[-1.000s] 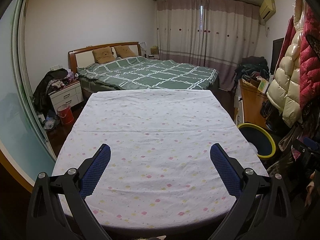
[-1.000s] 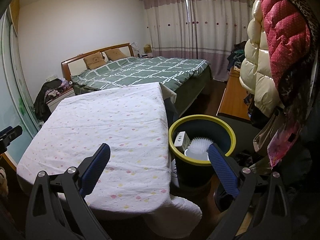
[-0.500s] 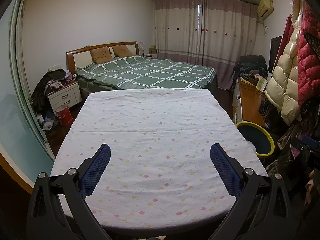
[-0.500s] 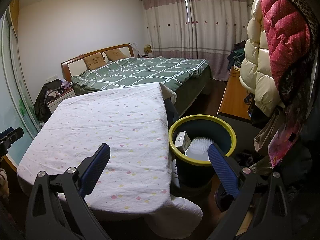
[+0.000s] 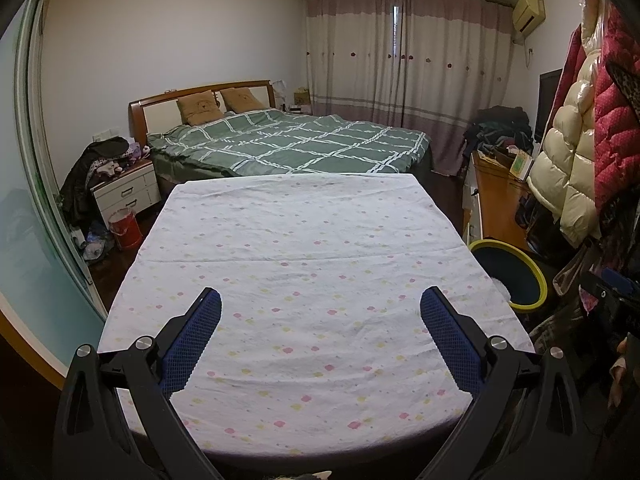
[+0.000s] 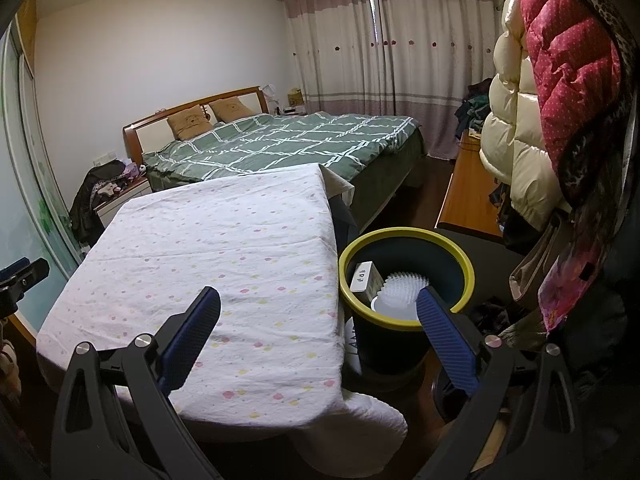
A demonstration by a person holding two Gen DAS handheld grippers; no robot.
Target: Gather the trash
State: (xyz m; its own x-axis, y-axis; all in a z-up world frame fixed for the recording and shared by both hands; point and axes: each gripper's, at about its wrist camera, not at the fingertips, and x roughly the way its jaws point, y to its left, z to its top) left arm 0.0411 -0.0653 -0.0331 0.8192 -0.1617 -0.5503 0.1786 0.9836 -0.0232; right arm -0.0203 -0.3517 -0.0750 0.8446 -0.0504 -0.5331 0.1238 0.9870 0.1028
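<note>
Far left in the left wrist view, a glass sliding door runs along the wall, with a white nightstand piled with clothes and a red bucket on the dark floor beside it. Behind them stands a wooden bed under a green checked quilt, two brown pillows at the headboard, and pink-and-white curtains cover the far wall. In the middle, the table wears a white cloth with small pastel dots; the left gripper hangs above its near edge, blue pads spread wide with nothing between them. Just off the table's right edge on the floor sits the dark bin with a yellow rim; inside it lie a white box and a white ridged plastic piece. The right gripper is spread wide and empty, one finger over the cloth, the other over the bin's rim. Furthest right, a wooden desk and hanging cream and red puffer jackets
</note>
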